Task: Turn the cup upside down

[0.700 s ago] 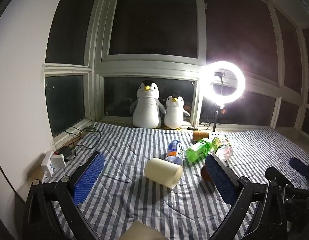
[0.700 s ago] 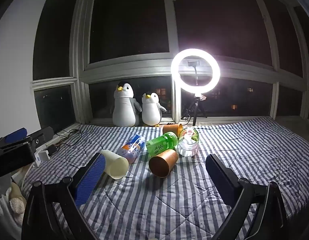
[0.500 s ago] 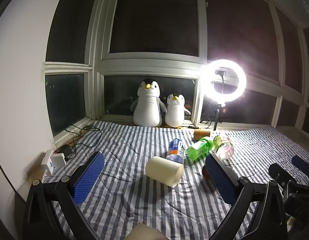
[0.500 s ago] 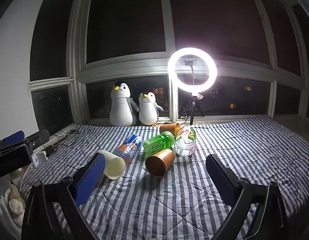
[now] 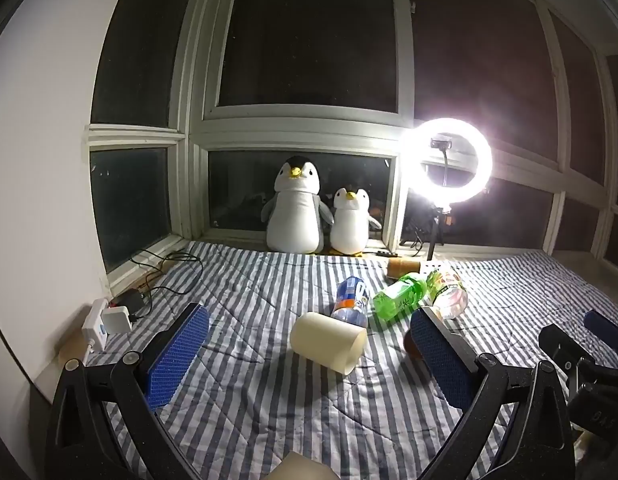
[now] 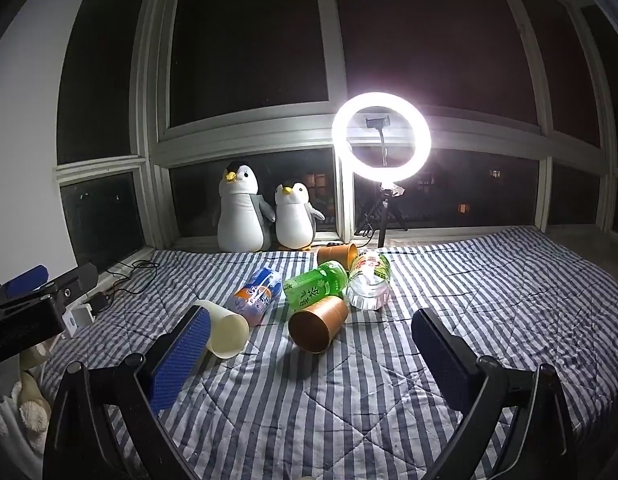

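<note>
Cream cup (image 5: 328,342) on its side on the striped quilt (image 5: 269,408), ahead of and between the wide-open fingers of the left gripper (image 5: 309,356), untouched. Right gripper (image 6: 309,356) spread wide too, holding nothing, brown cup (image 6: 317,322) lying just ahead, mouth toward camera, interior looking empty. Bottles (image 6: 315,289) toppled behind.

Three cups (image 6: 317,327), three bottles (image 6: 316,289), two plush penguins (image 6: 240,212).
</note>
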Demonstrator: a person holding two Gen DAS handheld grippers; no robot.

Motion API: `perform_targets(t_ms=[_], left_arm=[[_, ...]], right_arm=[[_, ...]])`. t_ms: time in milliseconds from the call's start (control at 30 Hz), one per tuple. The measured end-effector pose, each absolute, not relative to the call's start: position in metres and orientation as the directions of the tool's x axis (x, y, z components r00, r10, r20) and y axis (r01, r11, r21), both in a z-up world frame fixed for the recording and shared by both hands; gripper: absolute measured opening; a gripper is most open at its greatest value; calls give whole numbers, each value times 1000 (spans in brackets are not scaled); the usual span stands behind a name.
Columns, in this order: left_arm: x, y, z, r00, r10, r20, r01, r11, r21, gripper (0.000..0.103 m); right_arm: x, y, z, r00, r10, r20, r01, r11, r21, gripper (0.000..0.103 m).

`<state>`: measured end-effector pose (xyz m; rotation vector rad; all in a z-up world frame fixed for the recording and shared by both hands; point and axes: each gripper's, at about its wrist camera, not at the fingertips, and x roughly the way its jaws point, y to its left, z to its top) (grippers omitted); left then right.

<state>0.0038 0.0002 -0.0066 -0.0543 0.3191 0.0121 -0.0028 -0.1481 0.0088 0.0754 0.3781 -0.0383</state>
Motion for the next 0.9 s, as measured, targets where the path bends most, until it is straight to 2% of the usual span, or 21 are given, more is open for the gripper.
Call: perform_targets(t_ms=[900], left_arm=[[4, -3, -4, 948, -6, -318, -9, 999, -47, 102]], right_arm=[[1, -154, 5, 921, -23, -388, 62, 994, 88, 99]])
